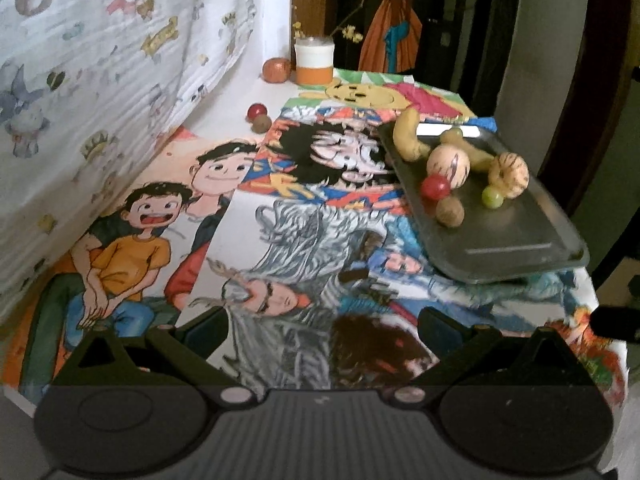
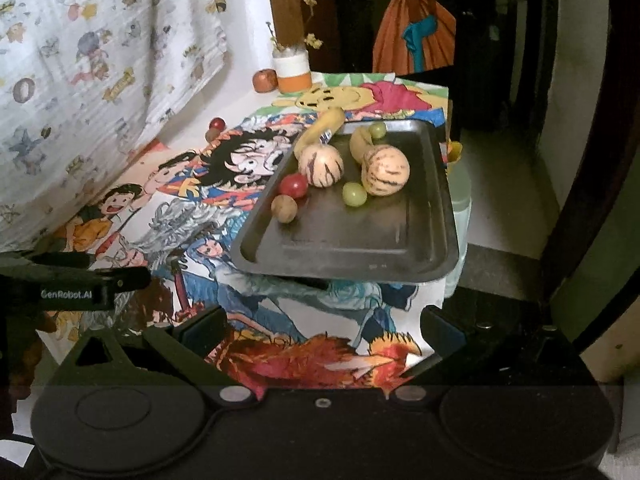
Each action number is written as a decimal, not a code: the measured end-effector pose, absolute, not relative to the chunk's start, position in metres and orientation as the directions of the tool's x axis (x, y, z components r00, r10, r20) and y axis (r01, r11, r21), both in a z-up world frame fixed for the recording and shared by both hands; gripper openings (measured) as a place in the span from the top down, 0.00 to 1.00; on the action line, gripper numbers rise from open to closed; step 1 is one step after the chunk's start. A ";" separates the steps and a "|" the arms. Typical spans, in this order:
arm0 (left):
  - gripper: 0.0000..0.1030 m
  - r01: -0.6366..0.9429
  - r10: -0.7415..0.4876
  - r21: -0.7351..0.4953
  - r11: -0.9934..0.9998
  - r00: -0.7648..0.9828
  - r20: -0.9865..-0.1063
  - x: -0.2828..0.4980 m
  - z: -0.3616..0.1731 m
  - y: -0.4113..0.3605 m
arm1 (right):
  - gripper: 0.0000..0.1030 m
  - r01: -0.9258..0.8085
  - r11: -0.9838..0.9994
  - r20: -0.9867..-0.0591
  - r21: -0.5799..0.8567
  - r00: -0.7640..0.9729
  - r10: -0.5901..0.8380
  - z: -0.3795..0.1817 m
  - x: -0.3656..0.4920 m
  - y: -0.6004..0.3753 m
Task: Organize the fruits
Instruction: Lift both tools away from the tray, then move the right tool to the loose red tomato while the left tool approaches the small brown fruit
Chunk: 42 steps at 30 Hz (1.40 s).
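Your left gripper [image 1: 322, 320] and right gripper [image 2: 324, 320] both spread wide, holding nothing, low over the cartoon-covered table [image 1: 280, 232], fruits [image 2: 320, 166] piled on dark tray [image 2: 360, 248] at table's right edge, two small fruits [image 1: 258, 117] loose nr the back wall.

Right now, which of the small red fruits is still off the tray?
The red fruit near the wall, beside a brown nut on the table. The other red one already sits in the tray.

Cartoon-covered table [image 2: 256, 356] carries a tray [image 2: 348, 252], cup [image 2: 294, 72] and loose fruits [image 1: 256, 112].
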<state>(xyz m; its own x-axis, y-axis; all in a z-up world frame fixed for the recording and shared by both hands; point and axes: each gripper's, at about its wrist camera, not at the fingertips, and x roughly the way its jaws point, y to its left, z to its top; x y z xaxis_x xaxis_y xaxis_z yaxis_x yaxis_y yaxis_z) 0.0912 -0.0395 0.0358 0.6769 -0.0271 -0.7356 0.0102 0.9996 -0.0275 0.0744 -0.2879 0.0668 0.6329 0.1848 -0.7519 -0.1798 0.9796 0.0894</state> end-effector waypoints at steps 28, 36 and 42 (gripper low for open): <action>0.00 -0.129 0.053 -0.071 0.989 0.760 -0.647 0.111 0.078 0.046 | 0.00 -0.337 0.911 -0.624 0.237 0.666 0.409 0.177 0.140 -0.234; 0.00 -0.165 0.092 -0.069 0.984 0.797 -0.596 0.150 0.084 0.062 | 0.00 -0.517 0.856 -0.510 0.007 0.734 0.448 0.187 0.184 -0.207; 0.00 -0.149 0.095 -0.055 0.987 0.832 -0.546 0.185 0.082 0.063 | 0.00 -0.571 0.821 -0.570 0.008 0.672 0.473 0.201 0.257 -0.188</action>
